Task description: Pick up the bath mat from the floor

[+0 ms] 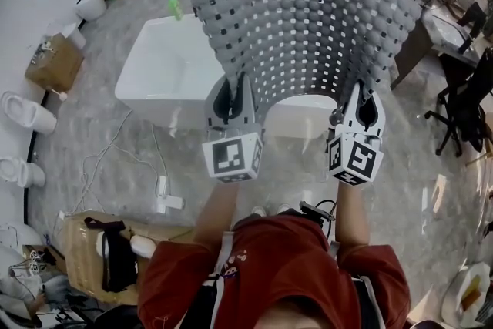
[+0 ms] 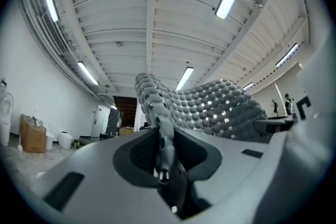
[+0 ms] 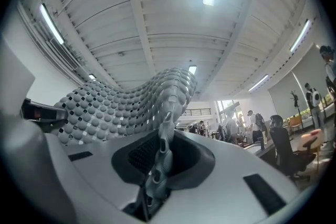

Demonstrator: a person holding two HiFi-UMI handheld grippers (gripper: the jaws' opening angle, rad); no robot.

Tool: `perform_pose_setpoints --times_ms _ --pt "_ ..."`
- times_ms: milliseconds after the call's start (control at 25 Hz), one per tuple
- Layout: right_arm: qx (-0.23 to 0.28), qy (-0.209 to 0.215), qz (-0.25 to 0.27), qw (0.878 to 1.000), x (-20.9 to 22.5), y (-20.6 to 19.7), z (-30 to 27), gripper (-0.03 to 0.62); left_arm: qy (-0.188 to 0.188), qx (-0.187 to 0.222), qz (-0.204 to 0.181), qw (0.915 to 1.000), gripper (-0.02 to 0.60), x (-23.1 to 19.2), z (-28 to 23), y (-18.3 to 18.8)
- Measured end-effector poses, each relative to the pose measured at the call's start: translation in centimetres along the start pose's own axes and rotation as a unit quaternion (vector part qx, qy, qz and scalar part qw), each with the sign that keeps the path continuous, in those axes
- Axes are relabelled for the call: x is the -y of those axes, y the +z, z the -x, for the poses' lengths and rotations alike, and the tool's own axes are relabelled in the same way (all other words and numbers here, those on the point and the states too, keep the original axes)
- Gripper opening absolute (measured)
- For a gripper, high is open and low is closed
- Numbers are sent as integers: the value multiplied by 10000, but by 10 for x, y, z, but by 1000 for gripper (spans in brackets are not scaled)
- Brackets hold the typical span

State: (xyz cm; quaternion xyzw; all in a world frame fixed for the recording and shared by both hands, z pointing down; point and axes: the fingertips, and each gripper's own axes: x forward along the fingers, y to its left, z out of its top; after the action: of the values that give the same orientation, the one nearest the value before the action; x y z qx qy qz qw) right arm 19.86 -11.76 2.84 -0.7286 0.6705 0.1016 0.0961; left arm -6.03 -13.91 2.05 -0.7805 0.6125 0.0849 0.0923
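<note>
Key relation: the grey, pebbled, perforated rubber bath mat [image 1: 308, 27] spans from one claw to the other. Its gripped edge runs 9 to 3 o'clock across the head view, and the sheet fans away toward 12 o'clock from both.
Left claw: the left claw [image 1: 233, 92] is narrow, pinched on the mat's left end. In the left gripper view the mat's edge stands between the jaws of the claw [image 2: 161, 139], and the sheet [image 2: 220, 107] rises toward 1 o'clock.
Right claw: the right claw [image 1: 364, 100] is likewise narrow and clamped on the right end. In its own view the claw [image 3: 160, 149] holds the edge, with the sheet [image 3: 121, 105] spreading toward 10 o'clock.
Mat's place: it is lifted clear of the pale marbled floor [image 1: 100, 142]. Both gripper views look up at the ceiling past it.
Nearer hand: neither, since each holds one end.
Slack: the gripped edge bows toward 12 o'clock between the claws.
Coming move: probably holding the claws level and apart, so that the sheet does not fold.
</note>
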Motion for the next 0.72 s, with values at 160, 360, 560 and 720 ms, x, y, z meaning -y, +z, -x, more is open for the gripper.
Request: perform_pose_setpoints --times_ms 160,360,560,720 --pt "2 -3 7 10000 3 0 4 55 0 5 -129 9999 91 4 3 1" --pt "50 2 41 10000 6 1 10 55 -13 15 -196 9998 91 10 8 0" --pt "16 -1 68 10000 6 5 10 55 -7 -4 -151 9999 91 10 8 2" --pt "19 -15 83 10000 9 4 14 55 -23 20 -144 9999 91 14 11 1"
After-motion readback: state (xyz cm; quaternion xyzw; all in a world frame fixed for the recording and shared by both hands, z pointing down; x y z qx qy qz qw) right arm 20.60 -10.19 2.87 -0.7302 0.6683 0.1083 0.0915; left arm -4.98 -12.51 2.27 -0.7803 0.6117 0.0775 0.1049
